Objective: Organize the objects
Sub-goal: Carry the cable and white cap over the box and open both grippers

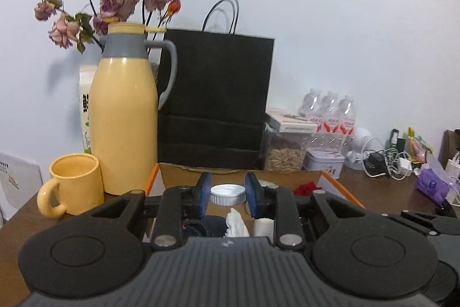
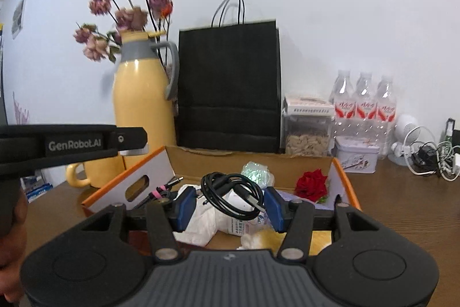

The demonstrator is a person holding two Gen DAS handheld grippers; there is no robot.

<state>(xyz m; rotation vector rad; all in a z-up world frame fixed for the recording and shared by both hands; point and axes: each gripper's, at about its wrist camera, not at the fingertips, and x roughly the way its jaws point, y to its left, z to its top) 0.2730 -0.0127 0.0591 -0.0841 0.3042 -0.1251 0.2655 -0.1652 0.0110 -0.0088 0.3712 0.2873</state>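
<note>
An open cardboard box [image 1: 339, 183] with orange edges sits on the brown table. My left gripper [image 1: 228, 196] hovers above it, its blue pads shut on a small white ridged lid [image 1: 227, 193]. Below lie white tissue [image 1: 235, 223] and a dark cloth. In the right wrist view, my right gripper [image 2: 230, 209] is shut on a coiled black USB cable [image 2: 230, 194] over the box [image 2: 342, 177]. A red rose [image 2: 312, 184], a pale green crumpled wrapper [image 2: 254, 170] and a cable with a pink tie [image 2: 156, 193] lie inside. The left tool's black side [image 2: 72, 146] crosses the left edge.
Behind the box stand a yellow thermos jug [image 1: 123, 120], a yellow mug [image 1: 74, 186], a black paper bag [image 1: 215, 99] and dried flowers [image 1: 115, 2]. At the right are a seed jar [image 1: 284, 151], a tin [image 1: 323, 163], water bottles [image 1: 330, 111] and tangled chargers [image 1: 385, 160].
</note>
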